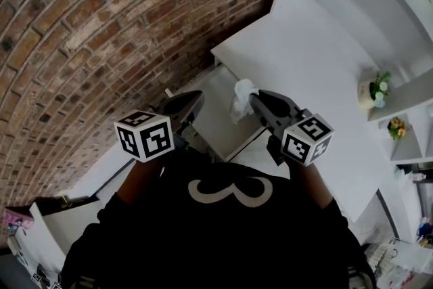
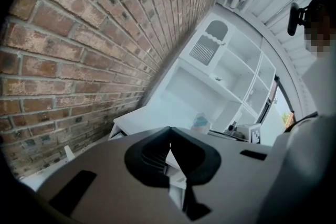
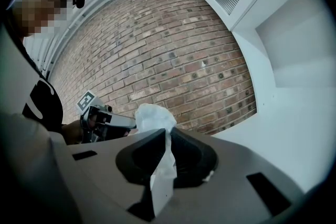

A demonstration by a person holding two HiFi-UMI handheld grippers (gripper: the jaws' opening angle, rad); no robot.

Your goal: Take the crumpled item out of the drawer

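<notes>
Now clear of drawer (image 1: 220,120) — crumpled tissue (image 3: 153,116) pinched in nearly closed right gripper (image 3: 167,136), hanging above it. Hold pinch firm, carry over desktop (image 1: 304,57) — loose tail may snag. Left gripper (image 1: 195,99) closed, empty.

Crumpled item (image 3: 153,118) partly hidden in right tool (image 3: 167,132), shelf objects (image 2: 237,128) indistinct

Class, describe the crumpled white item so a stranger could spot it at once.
Find the brick wall and the white desk beside it. Just before the desk's edge, the right gripper pinches a crumpled white tissue: the only soft, wrinkled thing there, while the left gripper is empty.
</notes>
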